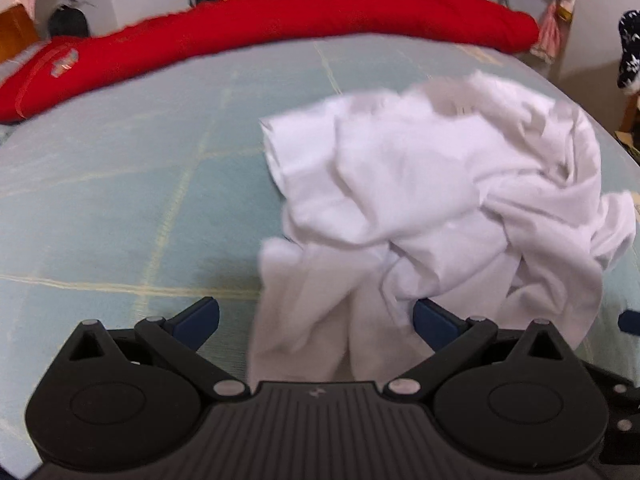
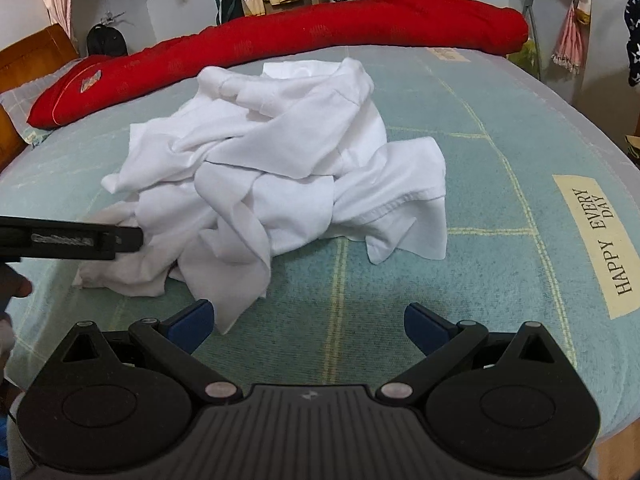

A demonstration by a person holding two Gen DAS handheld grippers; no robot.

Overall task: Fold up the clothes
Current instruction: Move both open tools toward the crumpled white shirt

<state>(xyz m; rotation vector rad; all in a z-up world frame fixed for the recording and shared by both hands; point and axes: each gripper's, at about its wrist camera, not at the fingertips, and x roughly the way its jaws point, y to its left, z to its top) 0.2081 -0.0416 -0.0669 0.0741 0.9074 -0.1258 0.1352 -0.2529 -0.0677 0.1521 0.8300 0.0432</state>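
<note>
White garment [image 2: 276, 176] sits crumpled in a heap mid-bed on the teal checked sheet [image 2: 500, 208], not spread at all. Looks like thin cotton: light, limp, no stiffness, so it'll drape and drag rather than slide as a unit; layers are tangled, so a pinch risks catching two plies. Best holds, my guess: the hemmed edge [image 2: 400, 204] on the near right side, and the loose flap [image 1: 320, 320] hanging between the left fingers. Left gripper [image 1: 316, 320] jaws spread wide, cloth lying between them, not clamped. Right gripper [image 2: 308, 322] jaws also wide apart, nothing in them, just short of the heap's near tip. Red bolster [image 2: 320, 28] lies along the far edge, well clear. "HAPPY EVERY DAY" label [image 2: 600, 240] to the right is flat, no obstruction. Plenty of bare sheet for spreading.
</note>
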